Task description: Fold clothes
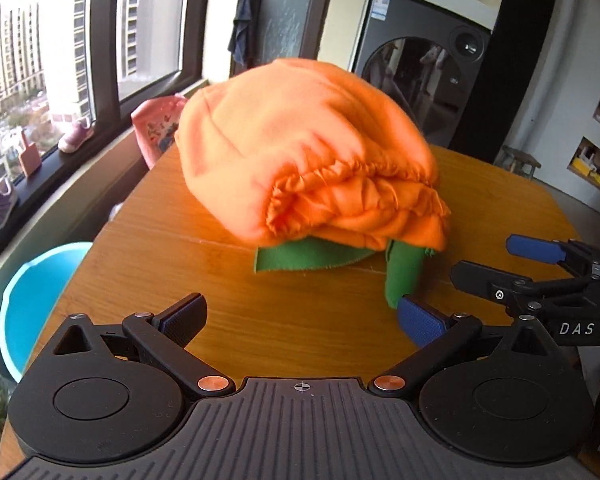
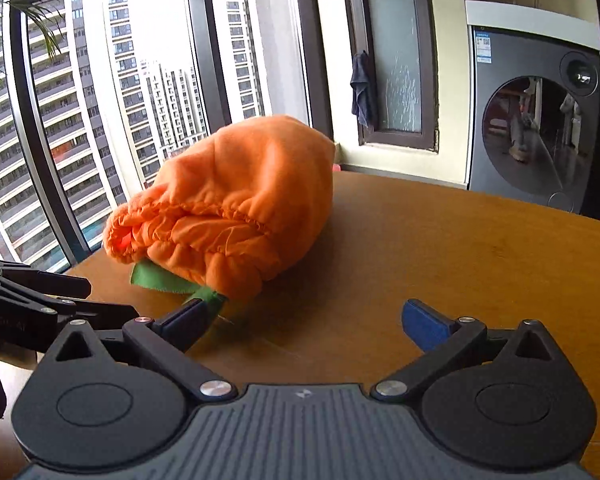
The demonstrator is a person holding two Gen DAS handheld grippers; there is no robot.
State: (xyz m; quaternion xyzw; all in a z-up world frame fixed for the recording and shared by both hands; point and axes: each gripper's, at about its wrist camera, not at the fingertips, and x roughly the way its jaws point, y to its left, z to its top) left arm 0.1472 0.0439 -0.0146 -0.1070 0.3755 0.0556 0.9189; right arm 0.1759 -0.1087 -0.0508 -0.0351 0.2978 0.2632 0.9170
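On the wooden table (image 1: 140,280), near its window side, sits the orange garment (image 1: 300,148), a soft fleecy bundle folded into a rounded, domed heap; its gathered, ruffled hem faces the cameras in stacked layers, and green fabric pieces (image 1: 312,258) with raw-cut edges stick out flat from beneath it, one strip (image 1: 402,276) curling down toward the near edge; the table top is smooth, warm-toned grain with a faint seam running across it.

The left gripper (image 1: 302,320) hovers just short of the bundle, its black fingers spread wide with nothing between them, the ribbed blue pad of one finger just beside the green strip; the right gripper (image 2: 310,320) is likewise spread wide and empty, its left fingertip (image 2: 188,316) overlapping the end of that strip, contact unclear.

Beside the table, a pink printed cloth (image 1: 158,132) drapes over something at the far corner, and a glossy turquoise basin (image 1: 36,300) stands low on the left; small shoes (image 1: 76,136) line the dark windowsill; a grey front-loading washing machine (image 2: 536,124) with a round glass door stands behind, and a dark towel (image 2: 363,88) hangs by a frosted window.
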